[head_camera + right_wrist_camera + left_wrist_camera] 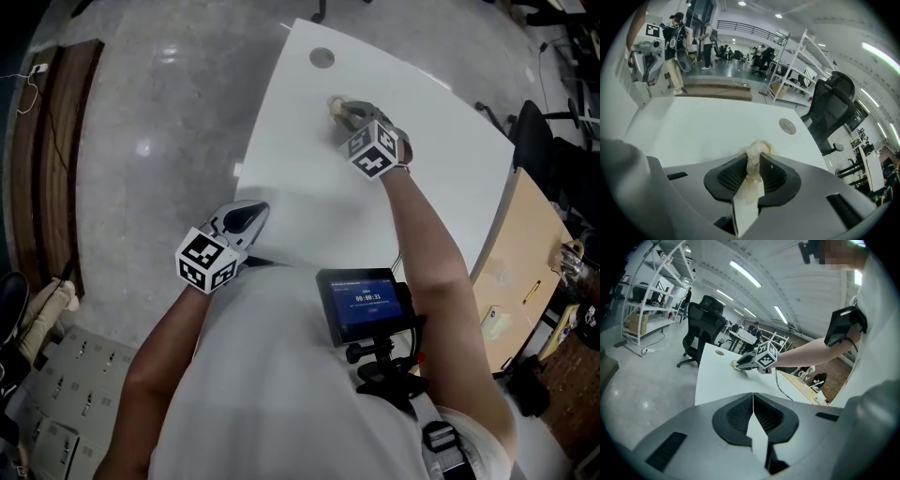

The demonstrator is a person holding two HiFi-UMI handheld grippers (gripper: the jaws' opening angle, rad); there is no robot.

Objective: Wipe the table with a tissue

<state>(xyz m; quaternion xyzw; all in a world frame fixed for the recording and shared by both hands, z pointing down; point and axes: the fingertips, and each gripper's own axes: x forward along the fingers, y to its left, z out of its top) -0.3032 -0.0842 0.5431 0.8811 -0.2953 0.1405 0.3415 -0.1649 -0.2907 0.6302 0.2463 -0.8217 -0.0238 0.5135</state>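
Note:
A crumpled beige tissue [754, 161] is pinched in my right gripper [754, 154], with its jaws shut on it. The tissue [335, 106] presses on the white table [309, 187] at its far side, just short of a round grey cable cap [322, 57]. From the left gripper view the right gripper [740, 363] and tissue [734, 365] show out on the tabletop [717, 380]. My left gripper [251, 217] hovers over the table's near left edge, jaws shut and nothing between them [753, 401].
A black office chair [703, 333] stands beyond the table's far end. A wooden desk [525, 272] adjoins the table's right side. Metal shelving [797, 70] and people stand in the background. A grey floor [141, 141] surrounds the table on the left.

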